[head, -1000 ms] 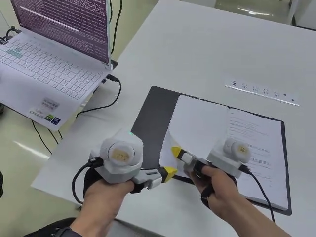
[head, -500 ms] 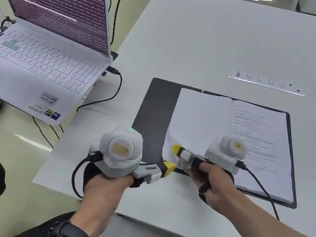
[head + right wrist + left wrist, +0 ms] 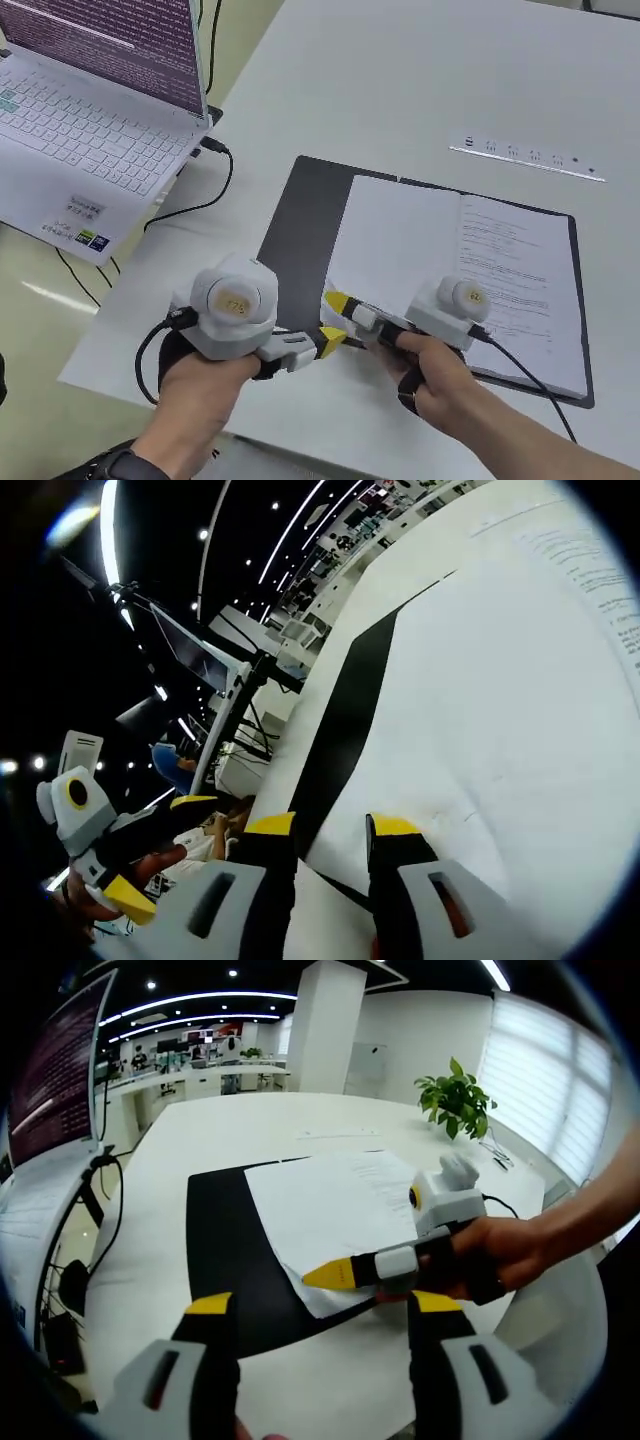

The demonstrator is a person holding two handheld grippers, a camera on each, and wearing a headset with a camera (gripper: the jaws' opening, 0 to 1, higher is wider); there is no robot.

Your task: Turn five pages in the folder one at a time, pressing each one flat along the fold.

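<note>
Folder (image 3: 300, 225): black, lay open flat on white table (image 3: 400, 90), near its front edge. Blank white page (image 3: 395, 245) lay L of fold, leaving a bare black strip of L cover at outer edge. R page (image 3: 520, 280): printed txt, flat.

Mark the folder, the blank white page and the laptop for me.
folder (image 3: 300, 225), head view, bare black cover left of the page.
blank white page (image 3: 395, 245), head view, middle of the sheet.
laptop (image 3: 90, 150), head view, on the keyboard.
</note>
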